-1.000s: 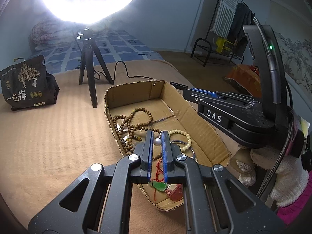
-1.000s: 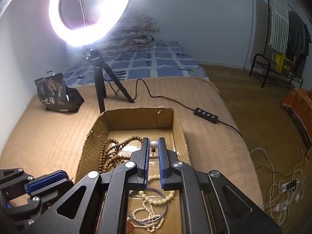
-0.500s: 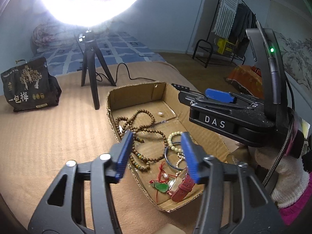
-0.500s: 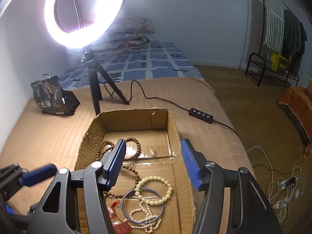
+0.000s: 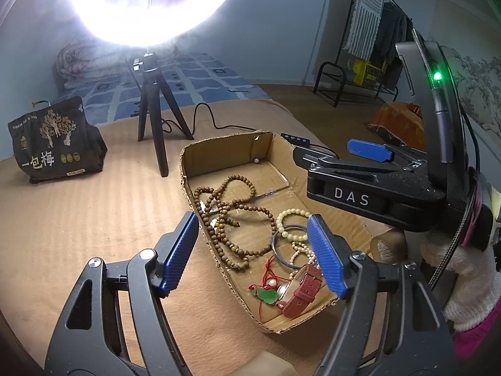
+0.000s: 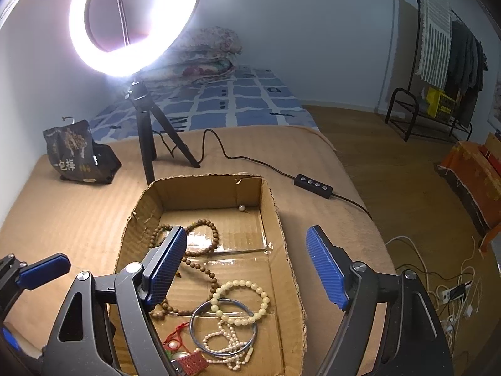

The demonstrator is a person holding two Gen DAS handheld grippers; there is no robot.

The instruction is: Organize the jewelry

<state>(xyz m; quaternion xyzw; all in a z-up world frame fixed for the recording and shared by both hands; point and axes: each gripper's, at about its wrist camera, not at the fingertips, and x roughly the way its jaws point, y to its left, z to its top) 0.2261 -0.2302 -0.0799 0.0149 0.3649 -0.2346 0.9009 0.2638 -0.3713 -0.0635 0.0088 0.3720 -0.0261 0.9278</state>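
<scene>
An open cardboard box [image 5: 219, 147] [image 6: 200, 191] lies on the tan bedcover. In it are a brown wooden bead string [image 5: 238, 200] [image 6: 200, 252], a cream bead bracelet [image 5: 292, 222] [image 6: 239, 302], a dark bangle [image 5: 278, 250] [image 6: 200, 313], a red-strap watch [image 5: 305, 291] and a green pendant [image 5: 266, 296]. A single pearl [image 5: 256, 160] [image 6: 241, 208] rests against the far wall. My left gripper [image 5: 252, 219] and right gripper [image 6: 245, 230] hover over the box, jaws opening wide, with nothing between them.
A ring light on a black tripod [image 5: 153, 119] [image 6: 144, 144] stands behind the box, its cable and remote [image 6: 313, 186] trailing right. A dark snack bag [image 5: 53, 144] sits far left. A gloved hand [image 5: 463, 275] holds the right gripper. Loose cables [image 6: 451, 291] lie on the floor.
Both grippers went from shut to wide open. The small pearl seen at their fingertips dropped into the box and rolled to its far wall.
</scene>
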